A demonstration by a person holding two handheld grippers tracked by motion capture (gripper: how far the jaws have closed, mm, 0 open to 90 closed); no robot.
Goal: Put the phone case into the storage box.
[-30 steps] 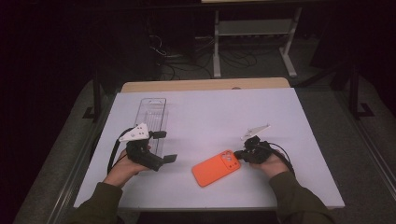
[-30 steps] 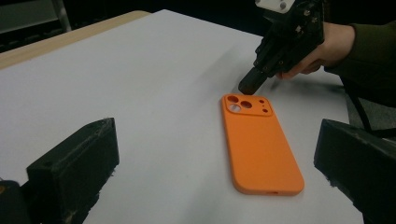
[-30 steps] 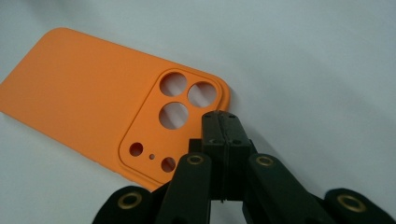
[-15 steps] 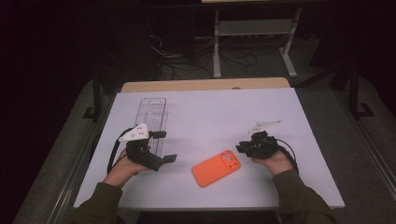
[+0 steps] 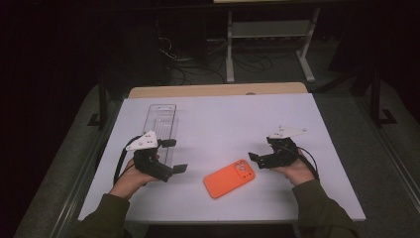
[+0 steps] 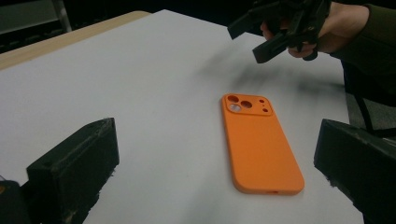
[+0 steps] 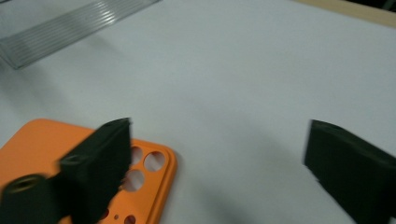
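Observation:
An orange phone case (image 5: 230, 178) lies flat, camera holes up, on the white table top (image 5: 233, 119), near its front. My right gripper (image 5: 255, 161) hovers just right of the case's camera end. Its jaws have just been opening and now stand wide apart with nothing between them. In the right gripper view, the right gripper (image 7: 219, 140) has one jaw over the case's (image 7: 42, 154) holed corner. My left gripper (image 5: 174, 155) rests open left of the case. In the left gripper view, the left gripper (image 6: 217, 135) points at the case (image 6: 259, 140), with the right gripper (image 6: 261, 35) beyond.
A clear ribbed plastic tray (image 5: 162, 121) lies lengthwise at the table's left, just behind my left gripper, and shows as the tray (image 7: 70, 28) in the right gripper view. A wooden strip (image 5: 218, 90) runs behind the white top. Metal shelving (image 5: 267, 34) and cables are on the dark floor beyond.
My right gripper was shut at the case's camera end; it has let go, opened wide and drawn back a little to the right. The case and my left gripper stayed put.

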